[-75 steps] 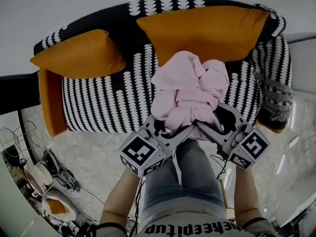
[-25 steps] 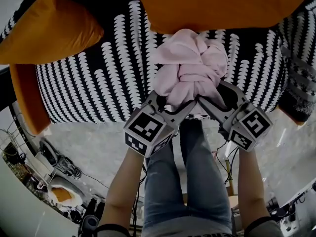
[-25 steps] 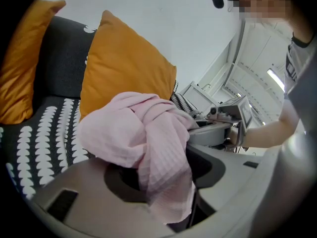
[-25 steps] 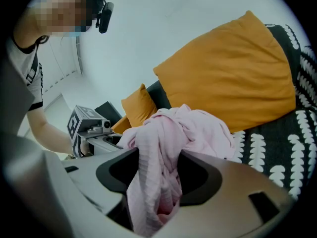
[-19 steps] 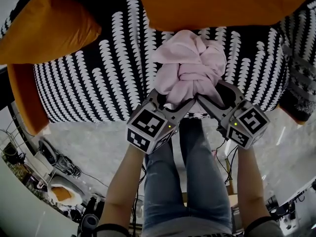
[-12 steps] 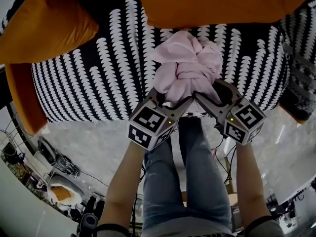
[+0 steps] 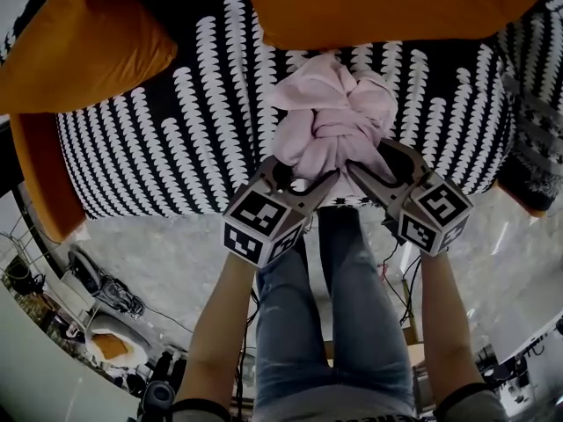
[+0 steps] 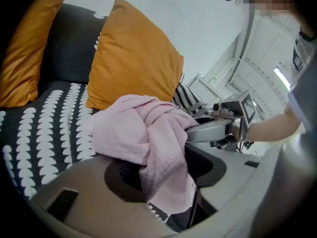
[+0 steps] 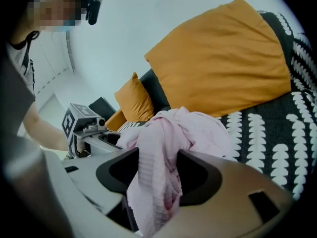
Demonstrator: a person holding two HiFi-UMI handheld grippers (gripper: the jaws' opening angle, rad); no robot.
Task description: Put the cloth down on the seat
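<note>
- Two hand-held tongs meet at the near edge of a crumpled pink cloth (image 7: 330, 121). It lies bunched on the black-and-white patterned seat (image 7: 176, 130) of a sofa, in the upper middle of the head view.
- The left tongs (image 7: 303, 176) reach up from the lower left, ahead of their marker cube. Their jaws have just been opening and stand wide, and a fold of the cloth hangs loosely between them without being pinched.
- The right tongs (image 7: 374, 161) come in from the lower right and are closed on another fold. In the right gripper view the fabric fills the gap between the jaws and trails below them.
- The tips of the two tongs sit just beside each other at the cloth's lower edge.
- A large orange cushion (image 7: 396, 7) leans across the top of the frame, just behind the cloth. A smaller orange cushion (image 7: 79, 51) sits at the upper left, well apart from it.
- The person's bare forearms and jeans (image 7: 343, 323) fill the lower middle of the frame, above a pale, veined floor (image 7: 149, 253).
</note>
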